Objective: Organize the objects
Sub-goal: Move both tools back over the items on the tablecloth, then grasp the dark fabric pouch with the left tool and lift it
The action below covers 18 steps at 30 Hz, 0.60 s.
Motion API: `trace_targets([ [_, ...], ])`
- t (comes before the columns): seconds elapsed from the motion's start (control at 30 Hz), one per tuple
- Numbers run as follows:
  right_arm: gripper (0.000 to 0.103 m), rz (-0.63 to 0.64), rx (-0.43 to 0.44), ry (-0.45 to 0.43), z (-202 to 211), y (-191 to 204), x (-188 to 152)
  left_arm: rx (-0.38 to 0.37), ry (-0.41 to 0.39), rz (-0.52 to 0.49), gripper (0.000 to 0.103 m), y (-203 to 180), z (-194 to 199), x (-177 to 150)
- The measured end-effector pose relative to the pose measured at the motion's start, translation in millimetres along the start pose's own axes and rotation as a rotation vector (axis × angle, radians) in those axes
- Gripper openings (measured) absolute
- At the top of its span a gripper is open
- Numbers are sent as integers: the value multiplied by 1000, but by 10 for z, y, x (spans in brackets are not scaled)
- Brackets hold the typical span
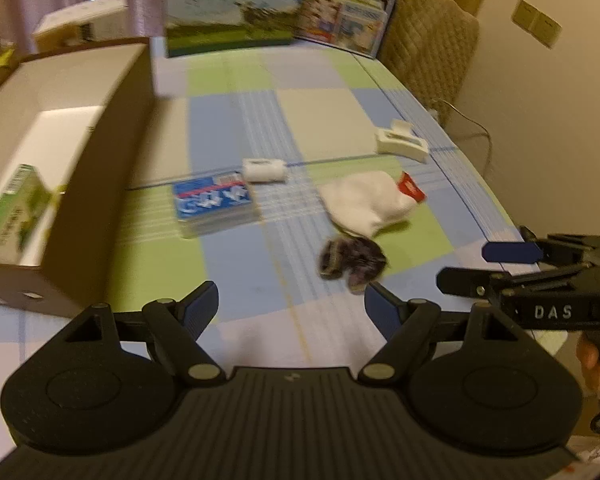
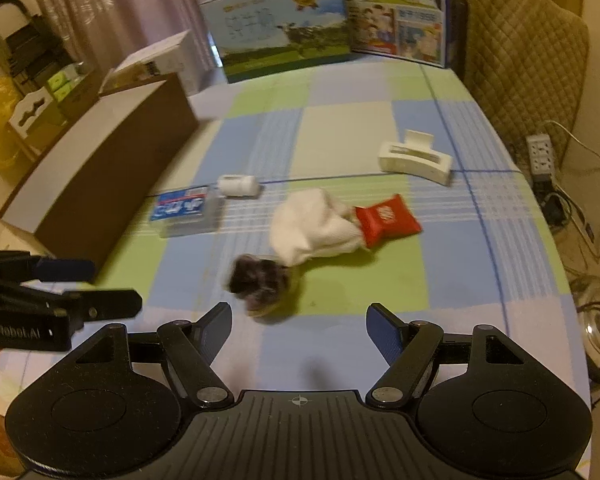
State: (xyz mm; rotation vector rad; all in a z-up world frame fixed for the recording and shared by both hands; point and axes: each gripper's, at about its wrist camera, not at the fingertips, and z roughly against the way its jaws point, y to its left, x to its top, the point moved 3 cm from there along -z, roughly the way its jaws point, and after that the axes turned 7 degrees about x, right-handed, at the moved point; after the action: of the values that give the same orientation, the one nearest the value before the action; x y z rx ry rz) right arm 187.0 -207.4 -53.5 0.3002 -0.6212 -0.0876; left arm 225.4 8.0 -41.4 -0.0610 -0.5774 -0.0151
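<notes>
1. Left gripper point(image 1: 290, 300): lower centre of the left wrist view, jaws apart, nothing between them.
2. Right gripper point(image 2: 298, 314): lower centre of the right wrist view, jaws apart, empty.
3. Dark hair tie point(image 2: 260, 280): centre frame on the checked tablecloth point(image 2: 340, 128), just ahead of both grippers; blurred, identity uncertain.
4. White sock point(image 2: 312, 228): just beyond the tie, touching or overlapping a red packet point(image 2: 388, 220).
5. White hair claw point(image 2: 416, 158): centre right, apart from the rest.
6. Blue card pack point(image 2: 182, 210) and small white bottle point(image 2: 238, 186): left of centre, close together.
7. Brown box point(image 1: 72, 152): left edge, open, a green carton point(image 1: 16, 216) already inside.
8. Step in hand, by judgement: approach to a pick, the tie being nearest.
9. Next move calls for: lowering one gripper to straddle the item, closing, then carrying left to the box.
</notes>
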Motion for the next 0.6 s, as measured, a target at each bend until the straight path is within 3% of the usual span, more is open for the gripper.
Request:
trace_targets([
  [0.27,71,-52,-44,-8,41,-427,-34,-64,38,-54,77,-390,-377,-8],
  [0.6,71,-90,-68,-12,91,-812,-50,-45,52,-99,76,-675,-806,111],
])
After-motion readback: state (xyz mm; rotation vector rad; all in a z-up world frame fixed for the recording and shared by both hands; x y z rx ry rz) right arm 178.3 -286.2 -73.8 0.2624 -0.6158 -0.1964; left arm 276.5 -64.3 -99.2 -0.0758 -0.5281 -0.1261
